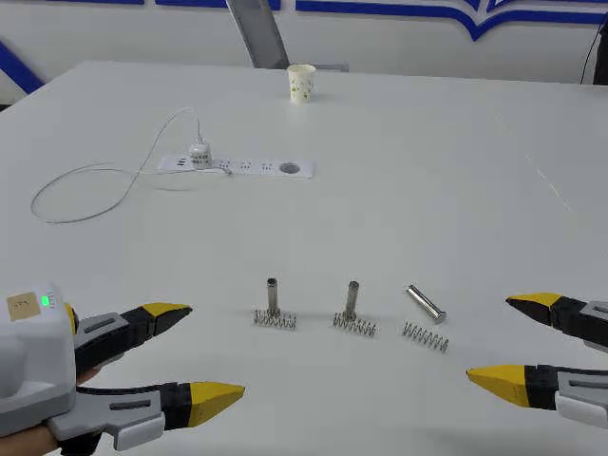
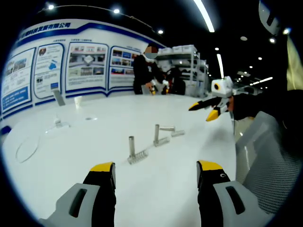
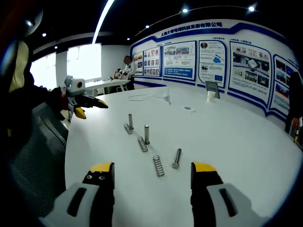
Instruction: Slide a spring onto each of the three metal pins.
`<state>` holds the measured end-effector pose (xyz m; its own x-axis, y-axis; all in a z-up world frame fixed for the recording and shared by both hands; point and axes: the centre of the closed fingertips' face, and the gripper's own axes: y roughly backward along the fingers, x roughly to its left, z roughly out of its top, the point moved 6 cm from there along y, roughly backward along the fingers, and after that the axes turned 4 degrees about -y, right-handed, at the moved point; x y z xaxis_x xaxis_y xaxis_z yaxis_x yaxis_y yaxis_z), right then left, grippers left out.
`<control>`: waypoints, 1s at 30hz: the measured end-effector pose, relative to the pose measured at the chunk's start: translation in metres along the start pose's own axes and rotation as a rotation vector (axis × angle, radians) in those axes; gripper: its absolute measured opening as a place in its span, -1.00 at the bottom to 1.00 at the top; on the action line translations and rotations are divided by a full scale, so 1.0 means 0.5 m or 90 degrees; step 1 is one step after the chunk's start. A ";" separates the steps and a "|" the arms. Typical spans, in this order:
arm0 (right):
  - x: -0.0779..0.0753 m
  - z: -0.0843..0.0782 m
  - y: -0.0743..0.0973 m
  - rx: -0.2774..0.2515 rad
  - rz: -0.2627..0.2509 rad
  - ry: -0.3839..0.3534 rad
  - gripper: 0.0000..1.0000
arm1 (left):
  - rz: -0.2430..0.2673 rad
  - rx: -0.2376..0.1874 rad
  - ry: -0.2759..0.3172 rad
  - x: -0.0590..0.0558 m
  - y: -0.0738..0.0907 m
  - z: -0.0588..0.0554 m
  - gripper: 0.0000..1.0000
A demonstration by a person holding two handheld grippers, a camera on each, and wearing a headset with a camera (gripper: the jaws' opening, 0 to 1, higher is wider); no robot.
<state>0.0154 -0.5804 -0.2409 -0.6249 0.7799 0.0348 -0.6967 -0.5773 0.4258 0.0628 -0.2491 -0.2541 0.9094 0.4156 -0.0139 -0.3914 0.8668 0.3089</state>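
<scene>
- Head view: three small coil springs lie flat in a row on the tabletop (image 1: pixel 427 190). They are the left spring (image 1: pixel 275 319), the middle spring (image 1: pixel 354 326) and the right spring (image 1: pixel 425 336). None is on a pin yet.
- The left pin (image 1: pixel 273 295) and middle pin (image 1: pixel 352 298) stand upright just behind their springs. The right pin (image 1: pixel 426 303) lies on its side at an angle, just beside its spring.
- My guess is the springs are thin wire, so basically weightless and squishy. They'll probably roll or ping off if you clamp hard. I'd pinch one lightly across the coils near one end and leave the other end free to go over the pin.
- The pins look like polished steel, so stiff and slick. The standing ones look tippy, so I'd steady them low down. The lying one needs standing up or holding first.
- The left tongs (image 1: pixel 217 348) and right tongs (image 1: pixel 488 338) are both spread wide and carry nothing. They hover on either side of the row, apart from the parts.
- The tabletop is smooth and white, so small stuff will likely skate around. A power strip (image 1: pixel 237 166) with its cable (image 1: pixel 85 180) and a paper cup (image 1: pixel 301 83) sit well back.
- The gripper views show blue-and-white display boards (image 3: pixel 208 52) on the walls.
</scene>
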 end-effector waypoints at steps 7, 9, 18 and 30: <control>-0.005 0.008 -0.004 0.002 0.001 0.003 0.30 | 0.000 -0.002 0.000 -0.002 -0.001 0.003 0.41; -0.007 0.010 -0.006 0.005 0.000 0.003 0.30 | -0.001 -0.003 -0.002 -0.003 -0.001 0.004 0.41; -0.017 0.023 -0.016 0.010 -0.001 0.002 0.25 | 0.001 -0.006 -0.002 -0.003 -0.001 0.007 0.41; -0.038 0.043 -0.037 0.024 -0.010 0.000 0.12 | 0.004 -0.008 -0.004 -0.003 -0.001 0.008 0.41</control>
<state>0.0478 -0.5794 -0.2299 -0.6143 0.7886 0.0276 -0.6925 -0.5556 0.4602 0.0622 -0.2512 -0.2502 0.9076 0.4198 -0.0067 -0.3990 0.8674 0.2974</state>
